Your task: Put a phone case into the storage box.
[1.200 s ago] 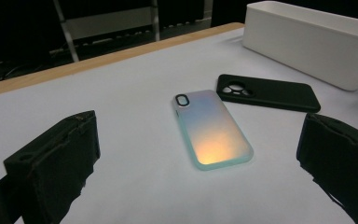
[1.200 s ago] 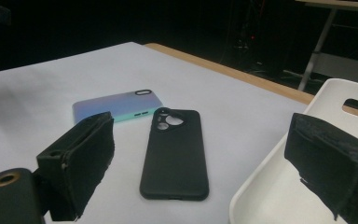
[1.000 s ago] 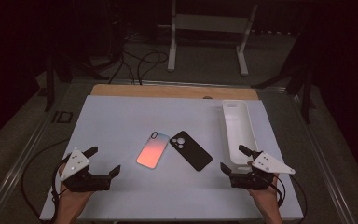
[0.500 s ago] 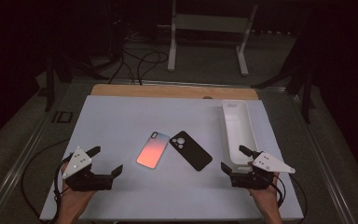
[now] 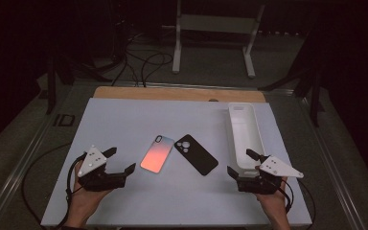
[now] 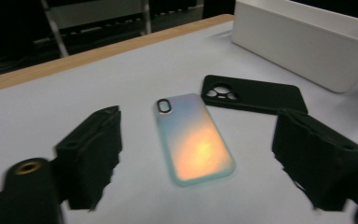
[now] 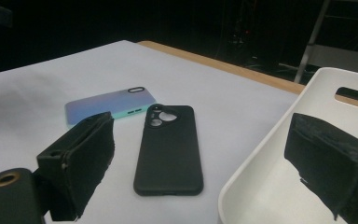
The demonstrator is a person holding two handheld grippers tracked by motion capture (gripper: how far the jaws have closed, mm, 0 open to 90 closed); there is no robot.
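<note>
Table under a pale sheet, lit at the centre, dark all round. White bin along the right side, long and bare inside as far as visible. Two phone cases flat on the sheet just left of the bin: black case nearer the bin, camera cut-outs up; pink-to-blue case just beside it, corners close, whether touching hard to tell. Probably the opening step: approach to the first case, nothing lifted yet. Left gripper low over the near left of the sheet, aimed level at the pink-to-blue case, jaws spread yet just been closing a little, nothing between them. Next move, by judgement: forward slide until the case sits between the pads, then a dip and a pinch on its long edges, awkward on so flat a thing; afterwards likely a carry to the bin. Right gripper parked at the bin's near end, jaws wide apart, one over the bin rim, black case ahead, nothing gripped. Both hands low, wrists near the table's front edge.
</note>
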